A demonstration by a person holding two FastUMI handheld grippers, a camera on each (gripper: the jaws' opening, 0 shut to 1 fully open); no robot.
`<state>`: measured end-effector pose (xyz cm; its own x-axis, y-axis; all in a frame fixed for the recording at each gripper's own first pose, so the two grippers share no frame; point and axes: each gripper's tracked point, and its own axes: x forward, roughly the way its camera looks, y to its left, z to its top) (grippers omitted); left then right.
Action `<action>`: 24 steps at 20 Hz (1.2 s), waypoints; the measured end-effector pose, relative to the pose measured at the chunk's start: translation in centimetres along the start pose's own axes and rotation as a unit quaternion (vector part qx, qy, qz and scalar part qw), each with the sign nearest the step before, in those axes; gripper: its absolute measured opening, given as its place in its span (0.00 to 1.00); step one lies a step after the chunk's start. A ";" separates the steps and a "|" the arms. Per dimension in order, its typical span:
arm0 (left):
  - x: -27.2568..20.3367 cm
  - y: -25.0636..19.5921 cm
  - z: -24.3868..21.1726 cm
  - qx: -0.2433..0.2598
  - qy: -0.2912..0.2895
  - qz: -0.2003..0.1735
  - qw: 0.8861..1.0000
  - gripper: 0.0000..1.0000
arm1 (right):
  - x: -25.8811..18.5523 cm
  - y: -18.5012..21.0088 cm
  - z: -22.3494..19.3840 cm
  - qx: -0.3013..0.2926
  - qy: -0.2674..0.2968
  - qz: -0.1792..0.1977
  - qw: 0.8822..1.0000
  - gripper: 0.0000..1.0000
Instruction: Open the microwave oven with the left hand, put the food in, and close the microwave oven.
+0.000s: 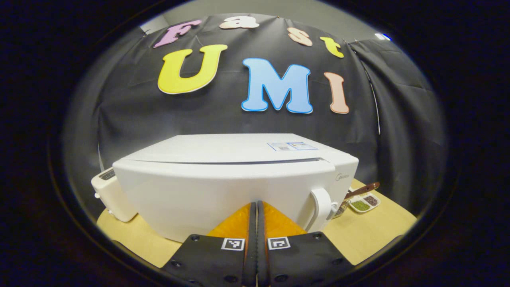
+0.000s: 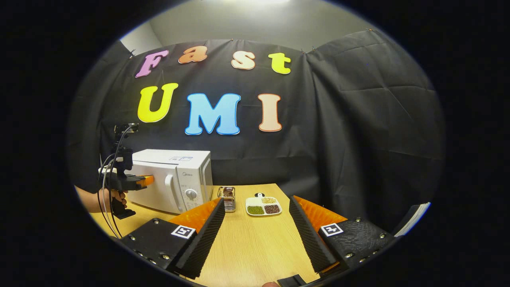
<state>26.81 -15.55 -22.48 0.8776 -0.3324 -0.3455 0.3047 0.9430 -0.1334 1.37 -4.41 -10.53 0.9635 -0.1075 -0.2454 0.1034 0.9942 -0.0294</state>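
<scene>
The white microwave (image 1: 223, 187) stands close in front of me in the left gripper view, its door closed and its white handle (image 1: 323, 205) at the right end of the door. My left gripper (image 1: 256, 204) is shut with nothing between its fingers, its tips at the door front, left of the handle. The right gripper view has the microwave (image 2: 175, 179) at the left, with a hand (image 2: 115, 196) holding the left gripper (image 2: 146, 180) before the door. A divided white dish of beans (image 2: 263, 206) lies on the table ahead of my open, empty right gripper (image 2: 256, 200).
A small white appliance (image 1: 113, 195) sits left of the microwave. A brown-handled spoon (image 1: 361, 190) rests by the dish (image 1: 364, 204). A small metal holder (image 2: 227, 198) stands between microwave and dish. The wooden table (image 2: 255, 247) runs to the black cloth wall.
</scene>
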 end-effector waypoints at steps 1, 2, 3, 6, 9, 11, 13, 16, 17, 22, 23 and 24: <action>0.0 0.0 0.0 -0.003 -0.003 0.004 1.000 0.07 | 0.0 -0.1 0.1 -0.001 -0.001 0.001 1.000 0.99; 0.0 0.0 0.1 -0.003 -0.002 0.009 1.000 0.07 | -0.1 -0.2 0.0 0.000 0.000 0.003 1.000 0.99; 0.1 0.1 0.1 0.003 -0.002 0.016 1.000 0.07 | -0.1 -0.2 -0.1 0.001 0.000 0.006 1.000 0.99; 1.0 0.2 -0.3 0.020 0.014 0.043 0.999 0.07 | -0.4 0.1 -0.3 0.004 0.002 0.021 1.000 0.98; 0.3 -0.4 1.2 0.032 0.009 0.041 0.999 0.07 | -0.7 0.7 -0.3 0.005 -0.001 0.041 0.999 0.99; -1.3 -1.5 2.6 0.021 -0.012 0.029 0.999 0.07 | -0.9 1.0 -0.2 0.004 -0.007 0.052 0.999 0.99; -3.6 -2.4 3.8 0.018 -0.032 0.025 0.999 0.07 | -1.0 1.3 -0.2 0.007 -0.009 0.068 0.998 0.98; -8.1 -3.4 5.5 0.008 -0.054 0.024 0.998 0.07 | -1.1 2.0 -0.4 0.009 -0.013 0.096 0.995 0.98; -9.6 -3.5 5.9 0.007 -0.060 0.027 0.998 0.07 | -1.2 2.2 -0.2 0.011 -0.016 0.106 0.994 0.99; -17.8 -3.2 9.4 0.019 -0.103 0.045 0.994 0.08 | -1.2 3.0 0.9 0.019 -0.028 0.146 0.989 0.99; -19.2 -3.0 10.0 0.023 -0.110 0.045 0.993 0.07 | -1.2 3.0 1.4 0.019 -0.032 0.146 0.989 0.98; -20.5 -2.8 10.6 0.025 -0.114 0.044 0.992 0.07 | -1.2 3.2 1.7 0.021 -0.036 0.146 0.988 0.98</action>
<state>11.87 -11.29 -5.20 0.9609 -0.2423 -0.1342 0.2357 0.9698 -0.0632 0.95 -1.08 -8.64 0.9686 0.1828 -0.1684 -0.1727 0.9823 0.0728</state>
